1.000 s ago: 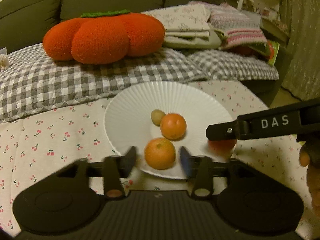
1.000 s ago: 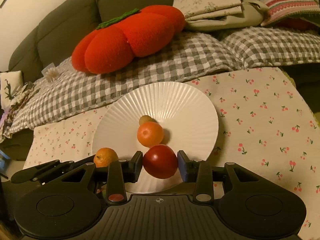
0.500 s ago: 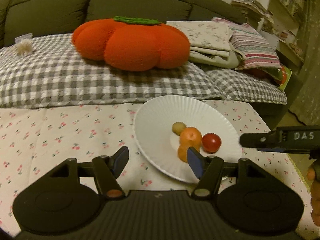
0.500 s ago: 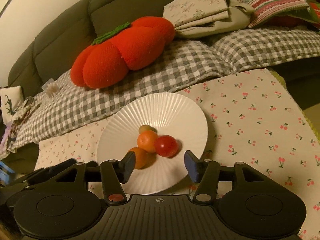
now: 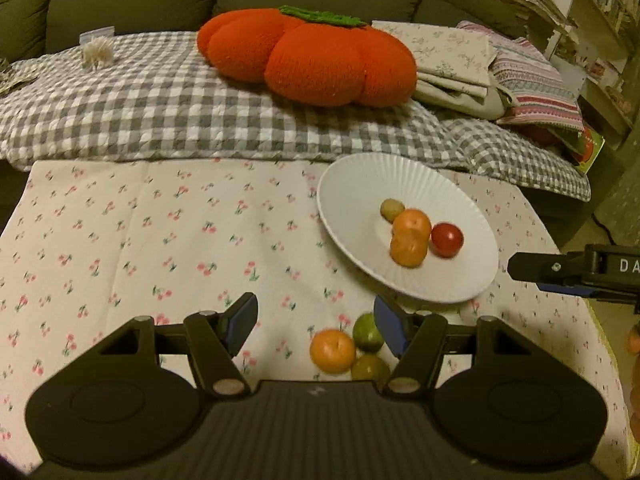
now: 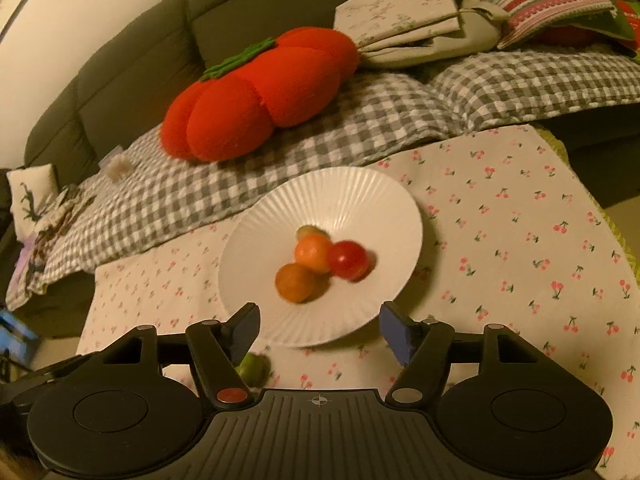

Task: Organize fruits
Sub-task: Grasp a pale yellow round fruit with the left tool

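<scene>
A white ribbed plate (image 5: 352, 192) on the cherry-print cloth holds two oranges (image 5: 409, 249), a red tomato (image 5: 447, 239) and a small yellow-green fruit (image 5: 392, 208). My left gripper (image 5: 314, 316) is open over the cloth, left of the plate. Just under it lie a loose orange (image 5: 332, 351) and two green fruits (image 5: 367, 333). My right gripper (image 6: 319, 320) hangs before the plate (image 6: 360, 192). Its jaws are opening with nothing between them, and the tomato (image 6: 349, 260) rests on the plate ahead. A green fruit (image 6: 252, 368) shows by its left finger.
A big orange pumpkin cushion (image 5: 308, 56) lies on a grey checked blanket (image 5: 160, 112) behind the cloth. Folded fabrics (image 5: 460, 64) and a striped cushion sit at the back right, against a dark green sofa. The cloth (image 6: 520, 220) ends at the right edge.
The right gripper opened, left the tomato on the plate beside the oranges, and drew back and up. The left gripper pulled back and to the left, bringing the loose fruits on the cloth into view.
</scene>
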